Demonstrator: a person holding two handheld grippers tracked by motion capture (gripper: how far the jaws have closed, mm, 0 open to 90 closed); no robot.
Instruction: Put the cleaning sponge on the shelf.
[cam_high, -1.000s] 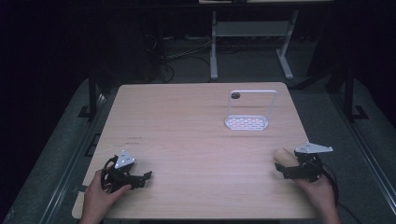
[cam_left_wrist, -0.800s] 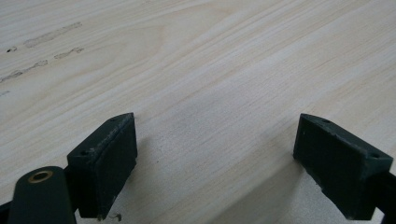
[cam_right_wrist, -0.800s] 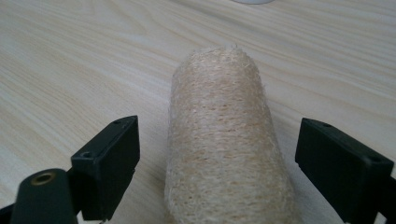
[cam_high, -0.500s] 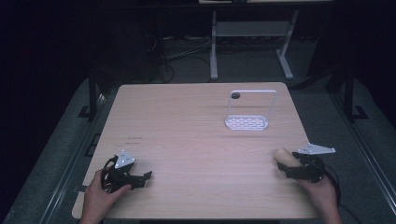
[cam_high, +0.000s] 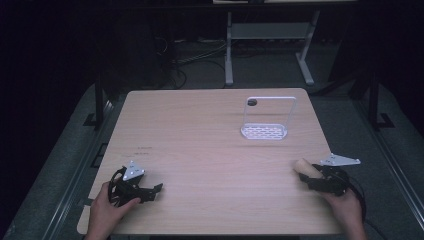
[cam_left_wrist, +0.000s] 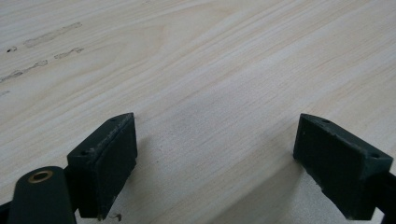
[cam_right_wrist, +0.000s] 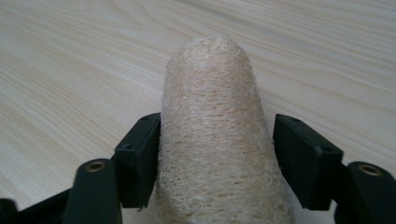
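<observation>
Fibrous and tan, the loofah (cam_right_wrist: 212, 135) lies on the wooden table (cam_high: 210, 140) near its right front edge, between the jaws of the right gripper (cam_right_wrist: 215, 158). Those jaws have just been closing: one pad touches the loofah's side, the other stands just off it (a thin gap shows). At the left front, the left gripper (cam_left_wrist: 215, 158) rests with jaws spread wide over bare wood. Farther back, right of centre, stands a white perforated rack (cam_high: 265, 131) with an upright wire frame.
</observation>
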